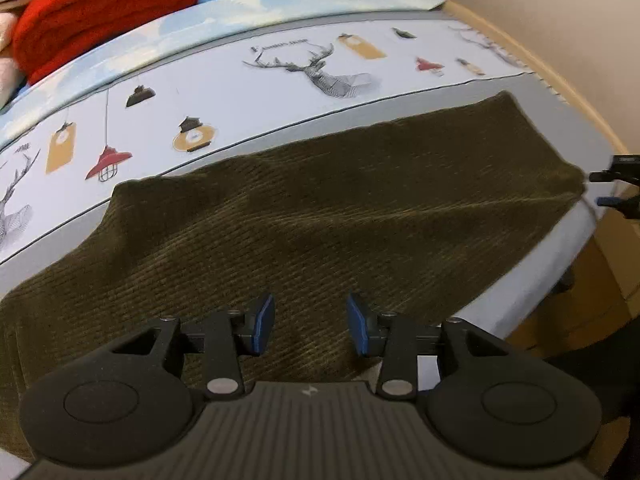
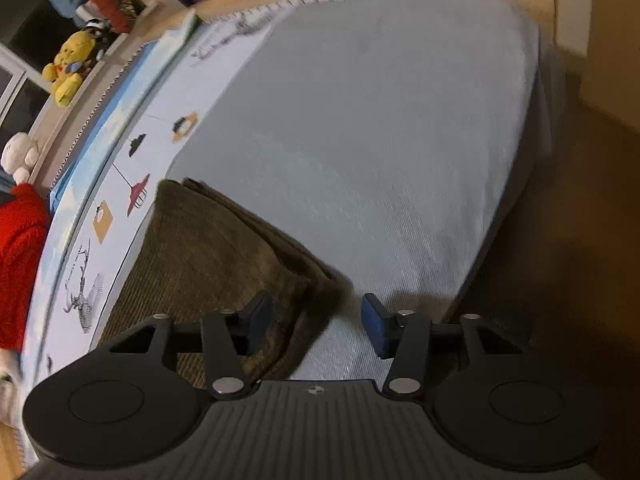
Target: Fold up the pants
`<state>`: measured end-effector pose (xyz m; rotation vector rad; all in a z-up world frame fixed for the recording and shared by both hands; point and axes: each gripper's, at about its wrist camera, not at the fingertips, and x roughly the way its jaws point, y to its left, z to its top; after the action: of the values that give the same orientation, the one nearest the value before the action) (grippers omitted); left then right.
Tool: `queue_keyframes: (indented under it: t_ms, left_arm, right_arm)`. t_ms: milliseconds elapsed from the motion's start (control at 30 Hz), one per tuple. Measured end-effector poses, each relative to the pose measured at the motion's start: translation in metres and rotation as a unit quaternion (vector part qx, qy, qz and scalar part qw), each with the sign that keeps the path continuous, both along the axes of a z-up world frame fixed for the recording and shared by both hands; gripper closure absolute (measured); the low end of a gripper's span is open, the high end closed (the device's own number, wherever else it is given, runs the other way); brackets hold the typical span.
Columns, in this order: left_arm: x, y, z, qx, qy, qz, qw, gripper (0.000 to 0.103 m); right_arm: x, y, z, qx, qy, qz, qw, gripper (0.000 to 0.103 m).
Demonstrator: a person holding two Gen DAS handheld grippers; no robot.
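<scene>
- Pants (image 1: 320, 216), olive corduroy, lie folded on the bed (image 2: 380, 120).
- Red blanket (image 1: 100, 12) sits upper left.
- Left gripper (image 1: 310, 326) spread above the pants.
- Right gripper (image 2: 316, 326) spread, seemingly empty, at the blurred pants corner.

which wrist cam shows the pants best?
Left wrist: the olive corduroy pants spread nearly full-length across the frame, edges visible. Right wrist catches only one end, showing stacked folded layers, motion-blurred near the tongs.
</scene>
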<state>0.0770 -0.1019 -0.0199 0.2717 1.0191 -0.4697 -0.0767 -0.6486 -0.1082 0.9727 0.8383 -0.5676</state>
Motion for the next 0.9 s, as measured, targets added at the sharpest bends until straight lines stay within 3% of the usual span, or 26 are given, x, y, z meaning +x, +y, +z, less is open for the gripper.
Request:
queue_keyframes:
  t_ms: [100, 233, 367, 567, 700, 900]
  left_arm:
    - [0.006, -0.007, 0.0, 0.007, -0.025, -0.008, 0.9996, 0.059]
    - [0.02, -0.003, -0.013, 0.009, 0.003, 0.017, 0.9998, 0.059]
    - [0.026, 0.004, -0.015, -0.012, 0.029, 0.03, 0.9991, 0.058]
    - [0.027, 0.004, -0.016, -0.006, 0.024, 0.031, 0.9992, 0.055]
    - [0.028, 0.003, -0.015, -0.006, 0.024, 0.032, 0.9992, 0.055]
    - [0.029, 0.002, -0.014, -0.009, 0.021, 0.028, 0.9994, 0.055]
  right_arm:
    - [-0.001, -0.003, -0.009, 0.023, -0.001, -0.014, 1.0, 0.047]
    - [0.006, -0.004, -0.018, 0.054, -0.007, -0.026, 0.998, 0.044]
    - [0.017, -0.003, -0.023, 0.05, 0.003, -0.023, 0.998, 0.038]
    - [0.033, 0.001, -0.023, 0.03, 0.014, -0.016, 0.999, 0.036]
    - [0.046, 0.012, -0.021, 0.004, 0.025, 0.014, 1.0, 0.039]
    - [0.051, 0.015, -0.022, -0.008, 0.041, 0.012, 0.999, 0.062]
